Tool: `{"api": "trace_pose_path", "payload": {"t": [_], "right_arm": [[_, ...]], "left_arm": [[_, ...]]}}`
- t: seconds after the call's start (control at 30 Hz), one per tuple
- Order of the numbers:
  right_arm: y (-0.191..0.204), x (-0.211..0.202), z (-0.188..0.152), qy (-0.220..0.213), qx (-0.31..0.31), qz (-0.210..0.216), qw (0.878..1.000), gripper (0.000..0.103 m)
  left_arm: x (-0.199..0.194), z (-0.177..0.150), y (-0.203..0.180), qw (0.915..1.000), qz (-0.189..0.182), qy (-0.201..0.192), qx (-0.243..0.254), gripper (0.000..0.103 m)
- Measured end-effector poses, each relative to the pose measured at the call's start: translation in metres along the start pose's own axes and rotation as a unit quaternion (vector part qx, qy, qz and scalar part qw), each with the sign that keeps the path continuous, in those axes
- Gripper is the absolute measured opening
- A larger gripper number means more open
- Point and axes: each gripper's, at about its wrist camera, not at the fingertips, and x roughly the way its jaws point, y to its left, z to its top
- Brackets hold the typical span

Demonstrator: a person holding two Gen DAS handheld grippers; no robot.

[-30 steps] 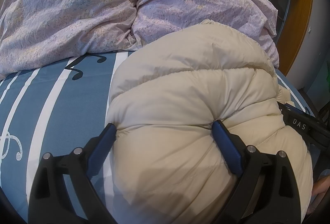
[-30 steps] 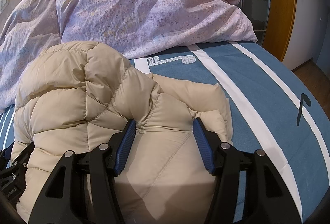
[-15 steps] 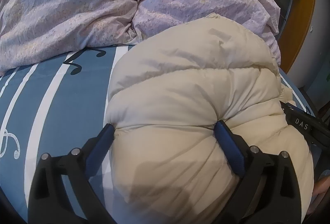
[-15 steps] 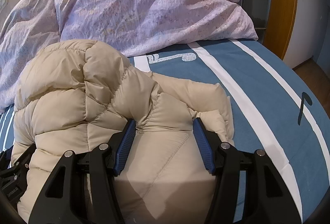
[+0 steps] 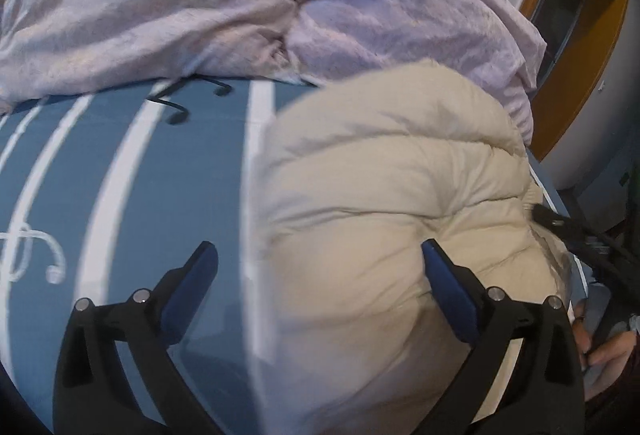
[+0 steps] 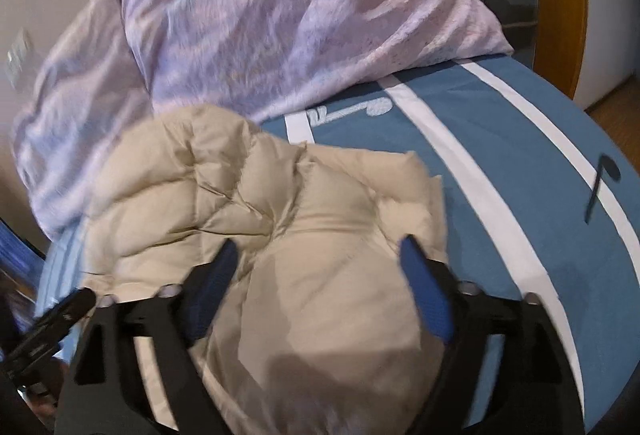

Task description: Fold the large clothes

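Both claws spread wide, gripping nothing: left gripper [image 5: 320, 259] half off jacket [image 5: 384, 219], right gripper [image 6: 320, 255] straddling it; fold looking done, next smoothing or squaring on bed [image 5: 120, 195]

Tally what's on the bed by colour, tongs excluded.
Beige: 1, the puffer jacket
Lilac: 1, the rumpled duvet
Blue with white stripes: 1, the bed sheet
Total: 3
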Motion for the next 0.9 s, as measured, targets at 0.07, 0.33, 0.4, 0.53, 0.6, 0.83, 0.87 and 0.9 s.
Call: {"api": "trace_pose_path", "payload": {"t": [0.07, 0.33, 0.4, 0.53, 0.6, 0.83, 0.87, 0.9], "right_arm": [[-0.011, -0.010, 0.000, 0.006, 0.023, 0.012, 1.000, 0.098], [-0.059, 0.004, -0.012, 0.096, 0.123, 0.084, 0.984, 0.099], [-0.062, 0.010, -0.014, 0.110, 0.136, 0.104, 0.979, 0.102], [-0.063, 0.020, -0.018, 0.124, 0.142, 0.123, 0.974, 0.102], [-0.065, 0.021, -0.020, 0.122, 0.143, 0.130, 0.974, 0.102], [-0.061, 0.026, -0.022, 0.121, 0.130, 0.175, 0.968, 0.102], [-0.059, 0.027, -0.022, 0.121, 0.127, 0.181, 0.968, 0.102], [-0.058, 0.028, -0.022, 0.120, 0.124, 0.185, 0.968, 0.102]], "left_arm": [[-0.006, 0.002, 0.008, 1.0000, 0.002, 0.002, -0.001, 0.100], [0.004, 0.005, 0.037, 0.9955, -0.048, 0.046, -0.068, 0.100], [0.009, 0.003, 0.039, 0.9927, -0.065, 0.058, -0.083, 0.100], [0.019, -0.001, 0.041, 0.9873, -0.093, 0.075, -0.104, 0.100], [0.022, -0.003, 0.042, 0.9851, -0.104, 0.080, -0.111, 0.100], [0.034, -0.004, 0.039, 0.9788, -0.132, 0.092, -0.126, 0.101], [0.037, -0.004, 0.039, 0.9768, -0.140, 0.095, -0.132, 0.101], [0.037, -0.004, 0.038, 0.9766, -0.142, 0.092, -0.133, 0.101]]}}
